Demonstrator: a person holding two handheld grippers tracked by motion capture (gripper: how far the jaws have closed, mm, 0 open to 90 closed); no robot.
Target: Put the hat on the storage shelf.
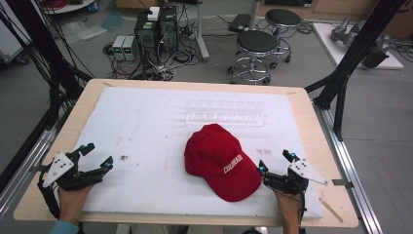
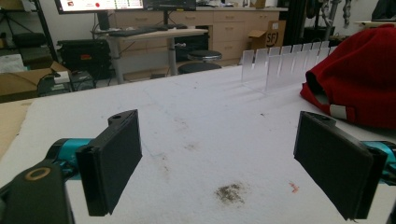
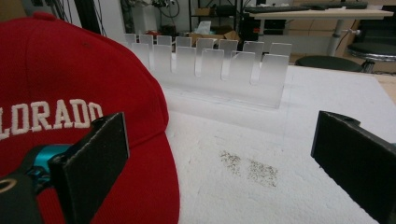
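A red baseball cap (image 1: 220, 161) with white lettering lies on the white mat (image 1: 146, 131), brim toward the front right. Behind it stands a clear acrylic rack (image 1: 225, 111) with upright dividers. My left gripper (image 1: 98, 157) rests at the mat's front left, open, nothing between its pads. In the left gripper view the cap (image 2: 359, 79) is at the far right and the rack (image 2: 285, 63) beyond it. My right gripper (image 1: 276, 162) sits open beside the cap's brim at the front right. In the right gripper view the cap (image 3: 65, 98) lies at the left, against the left pad (image 3: 95, 158), and the rack (image 3: 210, 67) stands ahead.
The mat covers a wooden table (image 1: 311, 122). Dark smudges mark the mat, one (image 2: 229, 192) in front of my left gripper and one (image 3: 250, 169) ahead of my right gripper. Stools (image 1: 255, 53), computers (image 1: 156, 29) and cables stand on the floor beyond the far edge.
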